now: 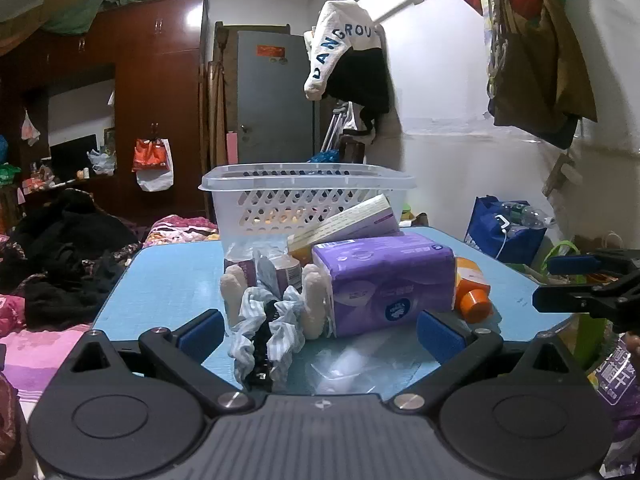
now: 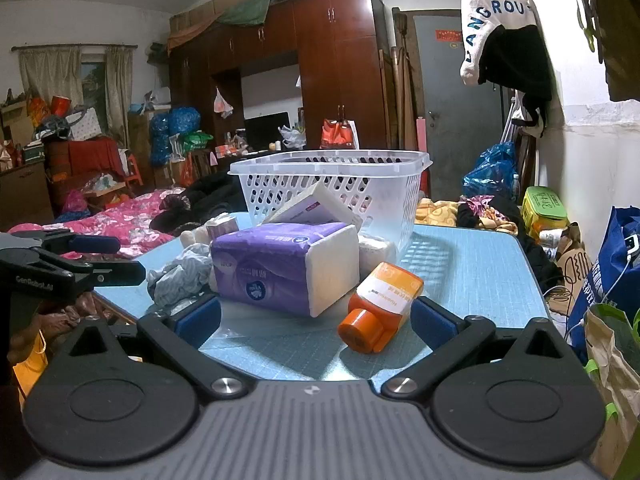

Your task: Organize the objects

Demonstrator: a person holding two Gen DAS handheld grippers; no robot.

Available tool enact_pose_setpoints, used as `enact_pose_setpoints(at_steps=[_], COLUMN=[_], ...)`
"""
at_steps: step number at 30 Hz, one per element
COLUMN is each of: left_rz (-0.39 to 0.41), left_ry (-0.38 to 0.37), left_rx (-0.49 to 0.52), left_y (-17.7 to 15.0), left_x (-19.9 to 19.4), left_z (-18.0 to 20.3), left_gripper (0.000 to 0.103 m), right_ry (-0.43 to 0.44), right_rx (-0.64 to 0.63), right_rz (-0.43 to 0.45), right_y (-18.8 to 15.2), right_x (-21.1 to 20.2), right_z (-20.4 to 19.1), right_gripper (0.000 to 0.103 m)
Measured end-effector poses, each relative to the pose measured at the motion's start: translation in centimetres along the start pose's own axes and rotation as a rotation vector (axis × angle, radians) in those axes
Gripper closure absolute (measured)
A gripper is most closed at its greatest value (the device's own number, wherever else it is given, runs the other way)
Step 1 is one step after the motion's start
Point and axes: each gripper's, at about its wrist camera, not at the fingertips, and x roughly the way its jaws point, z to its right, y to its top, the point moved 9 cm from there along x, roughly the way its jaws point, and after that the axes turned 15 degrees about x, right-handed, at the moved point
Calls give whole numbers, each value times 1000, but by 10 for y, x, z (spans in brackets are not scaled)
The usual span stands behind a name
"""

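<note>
A white perforated basket stands at the far side of the blue table. In front of it lie a purple tissue pack, a tilted purple-and-cream box, an orange bottle on its side, a striped scrunchie and beige pads. My left gripper is open and empty, just short of the scrunchie. My right gripper is open and empty, with the orange bottle's cap between its fingers.
A clear plastic bag lies on the table near my left gripper. A bed with pink bedding and dark clothes is to the left. A blue bag and paper bags stand to the right. A wardrobe is behind.
</note>
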Motion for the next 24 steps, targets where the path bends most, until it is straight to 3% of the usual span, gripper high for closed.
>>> enact_pose_setpoints(at_steps=[24], left_rz=[-6], left_ry=[36], left_rx=[-5], left_y=[-1], left_x=[2], left_z=[-7], left_gripper=[0], right_ry=[0], right_rx=[4], right_rz=[3], right_y=[0], right_x=[0], right_z=[1], right_gripper=[0])
